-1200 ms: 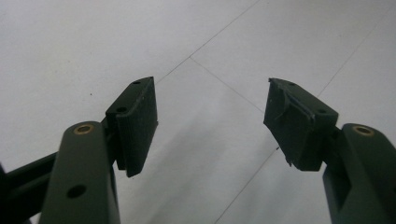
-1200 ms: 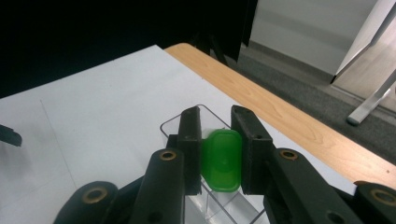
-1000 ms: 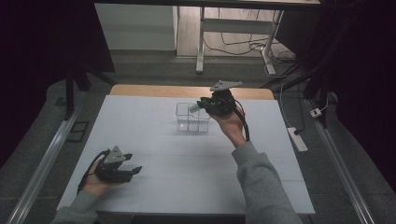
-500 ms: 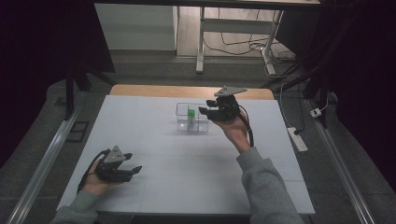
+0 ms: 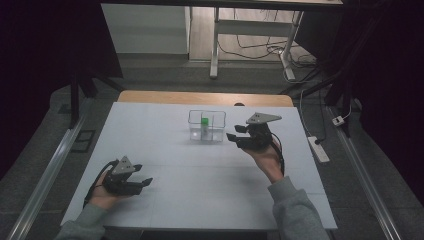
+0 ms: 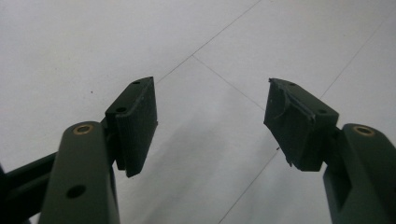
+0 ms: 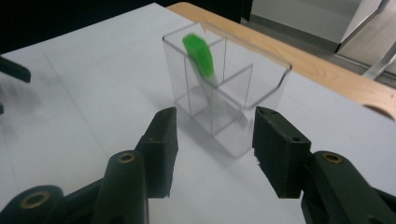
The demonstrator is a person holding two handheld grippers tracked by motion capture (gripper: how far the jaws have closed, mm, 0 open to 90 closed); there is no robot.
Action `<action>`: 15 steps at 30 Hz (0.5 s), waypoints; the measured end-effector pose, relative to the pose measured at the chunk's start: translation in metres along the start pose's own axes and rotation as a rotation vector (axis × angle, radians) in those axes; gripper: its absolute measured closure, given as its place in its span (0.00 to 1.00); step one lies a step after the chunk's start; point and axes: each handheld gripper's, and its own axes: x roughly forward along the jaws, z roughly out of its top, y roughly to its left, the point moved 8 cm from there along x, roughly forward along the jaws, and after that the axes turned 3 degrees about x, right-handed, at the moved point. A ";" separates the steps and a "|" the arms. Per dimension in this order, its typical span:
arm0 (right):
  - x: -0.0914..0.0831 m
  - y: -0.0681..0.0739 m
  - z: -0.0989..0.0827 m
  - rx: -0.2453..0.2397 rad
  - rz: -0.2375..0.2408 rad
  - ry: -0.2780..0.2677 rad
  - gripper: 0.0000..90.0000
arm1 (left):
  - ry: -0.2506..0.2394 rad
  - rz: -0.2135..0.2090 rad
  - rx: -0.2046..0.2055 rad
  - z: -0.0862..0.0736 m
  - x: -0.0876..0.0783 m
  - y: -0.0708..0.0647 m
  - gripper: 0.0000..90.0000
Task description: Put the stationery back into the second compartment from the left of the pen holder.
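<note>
A clear plastic box [image 5: 206,126] with inner dividers stands near the far middle of the white table [image 5: 200,170]. A green-capped stick [image 5: 204,122] leans upright inside it, green top [image 7: 198,53] above the box's rim [image 7: 224,44]. My right gripper [image 5: 233,139] is to the right of the box, open and empty; its jaws have just been opening, and in the right gripper view the gripper [image 7: 212,154] points at the box from a short way off. At the near left my left gripper [image 5: 146,183] rests open over bare table, nothing between its pads [image 6: 137,123].
A wooden strip [image 5: 205,98] runs along the table's far edge. Beyond it are table legs and cables on the floor. A white power strip [image 5: 319,149] lies on the floor at the right. Metal rails flank the table.
My right gripper has drawn back from above the box to its right and lower, with the jaws now open. The green-capped stick now stands in the box. The left hand has not moved.
</note>
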 end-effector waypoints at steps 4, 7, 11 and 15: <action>-0.011 0.001 -0.021 0.010 -0.004 0.017 0.53 | -0.002 0.001 -0.005 0.000 0.000 0.001 0.38; -0.021 0.002 -0.036 0.019 -0.007 0.027 0.52 | 0.000 0.001 -0.008 0.000 0.000 0.002 0.38; -0.033 0.002 -0.056 0.008 -0.024 0.043 0.51 | -0.006 0.004 -0.016 0.000 0.000 0.002 0.38; -0.044 -0.001 -0.073 0.007 -0.040 0.064 0.50 | -0.009 0.004 -0.020 0.001 0.000 0.002 0.38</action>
